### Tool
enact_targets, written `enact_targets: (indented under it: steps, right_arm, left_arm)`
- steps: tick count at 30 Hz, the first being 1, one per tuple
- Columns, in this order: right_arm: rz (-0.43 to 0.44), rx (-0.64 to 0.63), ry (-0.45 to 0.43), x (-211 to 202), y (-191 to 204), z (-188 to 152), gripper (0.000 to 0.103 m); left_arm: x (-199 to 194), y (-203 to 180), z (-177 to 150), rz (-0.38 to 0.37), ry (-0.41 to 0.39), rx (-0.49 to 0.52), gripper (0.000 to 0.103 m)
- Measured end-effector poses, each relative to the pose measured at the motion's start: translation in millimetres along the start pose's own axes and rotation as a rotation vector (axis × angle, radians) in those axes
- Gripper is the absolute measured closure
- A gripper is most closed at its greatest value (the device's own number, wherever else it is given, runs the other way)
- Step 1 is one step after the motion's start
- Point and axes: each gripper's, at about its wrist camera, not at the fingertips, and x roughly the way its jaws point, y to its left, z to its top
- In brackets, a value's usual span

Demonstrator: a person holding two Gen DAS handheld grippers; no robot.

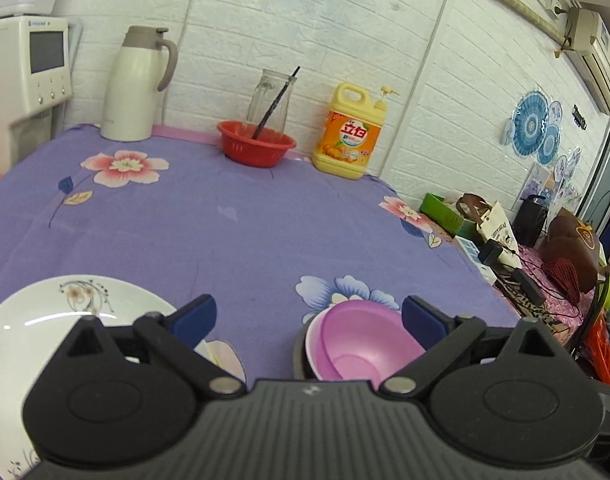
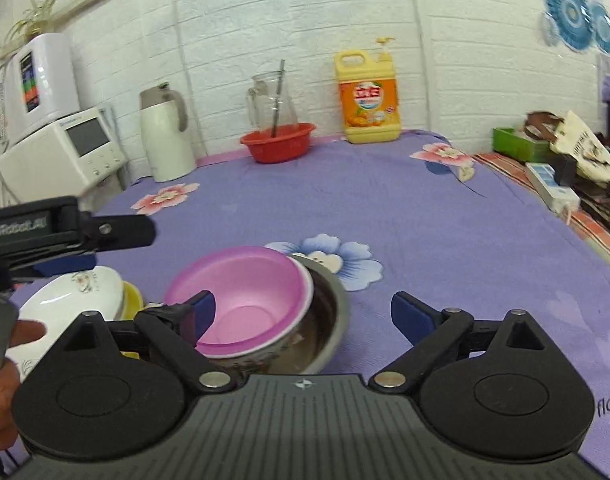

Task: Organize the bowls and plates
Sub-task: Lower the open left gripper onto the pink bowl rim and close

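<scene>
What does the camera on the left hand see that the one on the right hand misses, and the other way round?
Only the left view shows the white air conditioner high on the wall.

Only the right view shows the potted green plant, the steel bowl under the pink one, a yellow dish under the plate, the left tool from outside and a hand.

Both show the purple flowered cloth, pink plastic bowl, white flowered plate, red basin, glass jug, yellow detergent bottle and white thermos.
</scene>
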Motion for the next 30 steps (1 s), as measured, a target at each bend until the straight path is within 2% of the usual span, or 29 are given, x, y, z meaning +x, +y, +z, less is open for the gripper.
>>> enact_targets:
  steps: [8,30]
  right_arm:
    - [-0.011,0.04,0.014,4.1,-8.8,-6.7,0.0]
    - [0.005,0.045,0.038,12.7,-10.1,-1.7,0.0]
  left_arm:
    - [12.7,-3.9,-4.9,0.051,0.029,0.031,0.005]
    - [20.9,-6.1,-2.9,0.063,0.052,0.038,0.005]
